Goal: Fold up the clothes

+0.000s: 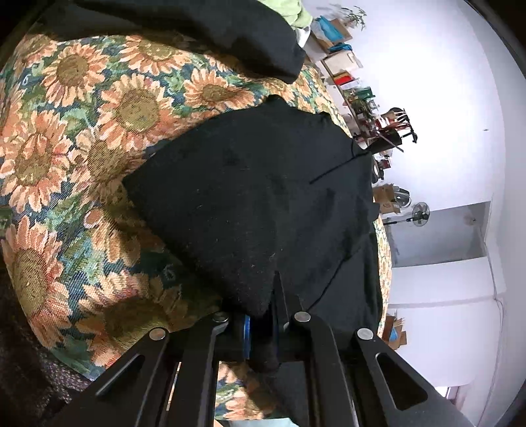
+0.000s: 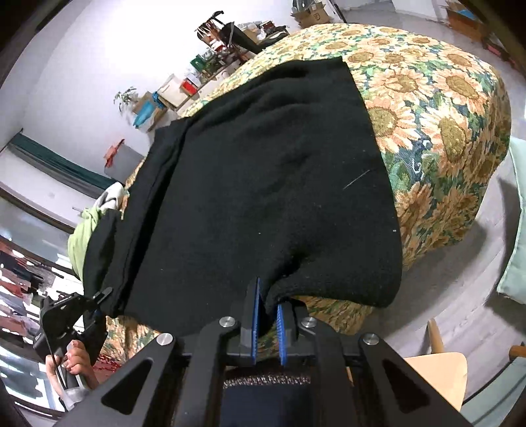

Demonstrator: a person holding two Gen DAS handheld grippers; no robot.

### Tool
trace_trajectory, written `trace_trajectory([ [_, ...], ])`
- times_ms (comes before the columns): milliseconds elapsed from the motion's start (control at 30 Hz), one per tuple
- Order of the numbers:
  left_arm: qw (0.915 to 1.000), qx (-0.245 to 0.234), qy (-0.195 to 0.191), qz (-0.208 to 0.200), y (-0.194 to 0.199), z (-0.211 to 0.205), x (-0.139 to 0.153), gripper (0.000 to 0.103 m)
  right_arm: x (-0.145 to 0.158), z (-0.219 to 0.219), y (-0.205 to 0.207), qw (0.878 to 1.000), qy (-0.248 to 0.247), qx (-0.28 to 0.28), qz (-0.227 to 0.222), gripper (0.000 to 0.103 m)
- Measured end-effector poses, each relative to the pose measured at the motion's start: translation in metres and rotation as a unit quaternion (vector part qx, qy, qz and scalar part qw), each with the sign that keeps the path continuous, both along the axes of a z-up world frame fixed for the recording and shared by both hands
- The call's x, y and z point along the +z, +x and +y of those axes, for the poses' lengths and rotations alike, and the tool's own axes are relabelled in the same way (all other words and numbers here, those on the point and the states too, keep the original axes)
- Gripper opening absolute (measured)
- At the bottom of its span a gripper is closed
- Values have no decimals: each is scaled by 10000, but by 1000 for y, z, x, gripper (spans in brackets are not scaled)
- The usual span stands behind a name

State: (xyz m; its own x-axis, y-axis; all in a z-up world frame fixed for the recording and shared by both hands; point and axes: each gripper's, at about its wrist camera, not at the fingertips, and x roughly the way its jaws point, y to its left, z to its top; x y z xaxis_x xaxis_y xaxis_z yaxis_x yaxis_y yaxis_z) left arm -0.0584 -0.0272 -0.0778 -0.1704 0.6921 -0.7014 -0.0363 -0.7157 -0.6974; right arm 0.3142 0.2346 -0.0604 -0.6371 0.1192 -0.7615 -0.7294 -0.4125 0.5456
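While both hand-held grippers pinch its near edge, the black garment [image 2: 263, 170] lies spread over the sunflower-patterned bed [image 2: 443, 108], one side already doubled along a long lengthwise crease toward the left of the right wrist view. The right hand-held gripper [image 2: 267, 325] has its blue-padded fingers clamped on a bunched bit of hem, and the left hand-held gripper [image 1: 261, 328] is likewise closed on a corner of the same black cloth [image 1: 256, 203], which rises lifted off the cover. Judging by this, a fold is under way: the near edge is held at two points, ready to be carried over the rest of the garment. That move would call for both grippers travelling together, keeping the edge taut and level so the fabric lands square rather than skewed. Farther up the bed, more black cloth [image 1: 230, 29] and a green garment [image 2: 80, 236] sit in a heap beside it. Open cardboard boxes [image 2: 310, 14] stand on the floor beyond the bed; what they hold is too small to tell.
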Motion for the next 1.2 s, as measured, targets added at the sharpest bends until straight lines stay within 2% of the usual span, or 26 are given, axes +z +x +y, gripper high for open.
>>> trace_trajectory([
  [233, 9983, -138, -99, 555, 2, 23, 46, 8, 31, 25, -7, 9990, 270, 103, 351, 10],
  [400, 9947, -447, -366, 854, -13, 69, 65, 8, 35, 55, -31, 9986, 196, 125, 474, 10],
  [500, 9918, -670, -569, 932, -26, 109, 65, 9, 24, 83, -45, 9992, 65, 82, 384, 10],
  [667, 9876, -1002, -887, 824, -48, 172, 42, 9, 3, 116, -49, 9995, -197, 2, 237, 11],
  [833, 9847, -1085, -1199, 648, -62, 203, 17, 9, -11, 133, -56, 9992, -360, -100, 144, 17],
  [900, 9864, -1065, -1145, 508, -68, 208, 11, 13, -15, 137, -58, 9989, -422, -151, 153, 19],
  [967, 9892, -1017, -994, 359, -73, 211, 7, 35, -18, 142, -59, 9985, -484, -202, 162, 27],
  [1067, 9953, -848, -317, 335, -72, 209, 11, 61, -18, 146, -60, 9984, -467, -273, 186, 41],
  [1200, 9930, -971, 418, 524, -64, 206, 21, 63, -9, 146, -53, 9986, -249, -404, 247, 48],
])
